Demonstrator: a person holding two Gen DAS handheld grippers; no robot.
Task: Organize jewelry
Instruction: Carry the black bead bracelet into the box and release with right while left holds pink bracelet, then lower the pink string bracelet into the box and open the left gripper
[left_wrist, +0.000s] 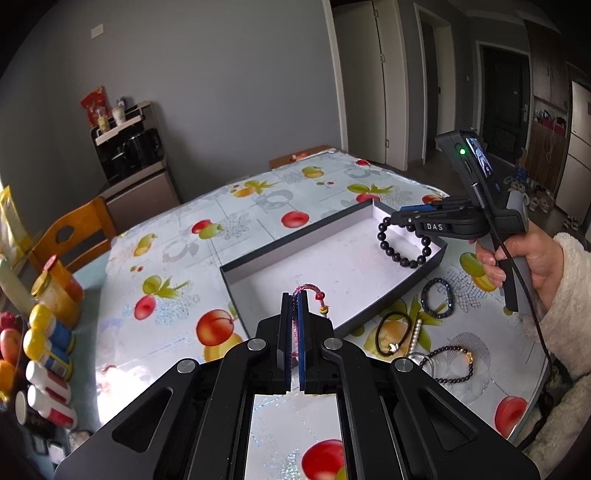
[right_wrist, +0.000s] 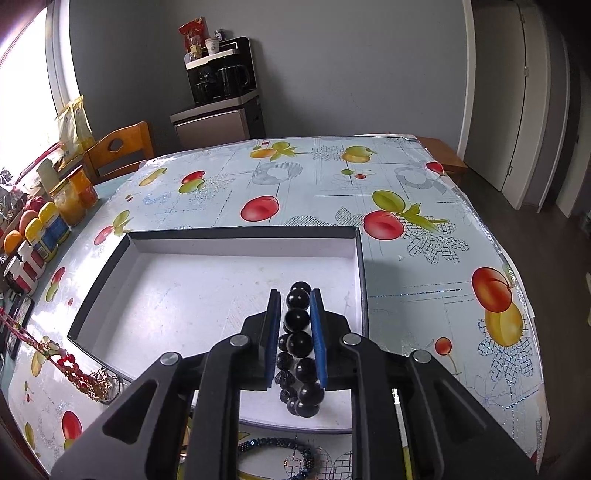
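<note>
A shallow dark-rimmed box (left_wrist: 236, 291) with a white floor lies on the fruit-print table; it also shows in the right wrist view (right_wrist: 364, 266). My left gripper (left_wrist: 294, 295) is shut on a pink braided cord bracelet (left_wrist: 312, 290) with red and green beads, held over the box's near edge. My right gripper (right_wrist: 295, 295) is shut on a black bead bracelet (right_wrist: 297, 321), which hangs above the box's right end; in the left wrist view the gripper (left_wrist: 400, 219) and the bracelet (left_wrist: 404, 245) show over the box's far corner.
Loose jewelry lies on the table by the box: a dark blue bead bracelet (left_wrist: 437, 297), a black cord loop (left_wrist: 393, 334), a pearl strand (left_wrist: 415, 334), a dark bead chain (left_wrist: 452, 363). Red and gold jewelry (right_wrist: 79, 374) lies left of the box. Bottles and jars (left_wrist: 48, 332) line the table's left edge.
</note>
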